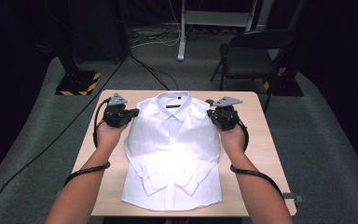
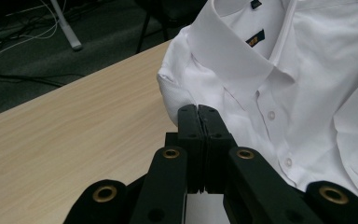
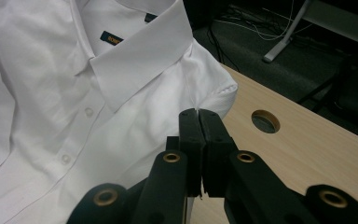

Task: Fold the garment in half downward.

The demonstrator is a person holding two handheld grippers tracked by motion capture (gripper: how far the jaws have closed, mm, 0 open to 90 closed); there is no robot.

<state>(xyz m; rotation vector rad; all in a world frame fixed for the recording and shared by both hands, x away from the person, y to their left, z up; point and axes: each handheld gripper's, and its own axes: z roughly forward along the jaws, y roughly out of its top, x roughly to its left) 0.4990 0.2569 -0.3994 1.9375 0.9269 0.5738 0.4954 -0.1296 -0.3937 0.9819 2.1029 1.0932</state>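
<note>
Lying flat on the pale wooden worktop (image 1: 256, 140) is a white dress shirt (image 1: 172, 149), buttoned, collar toward the far edge and sleeves folded across its front. At the shirt's left shoulder sits the left hand-held gripper (image 1: 129, 115), its black jaws clenched together; in the left gripper view the tips meet right at the shoulder seam, and whether cloth is pinched between them cannot be told. The right hand-held gripper (image 1: 213, 116) is at the opposite shoulder, jaws likewise pressed tight against each other. A round hole (image 3: 265, 121) pierces the worktop just beyond that shoulder.
</note>
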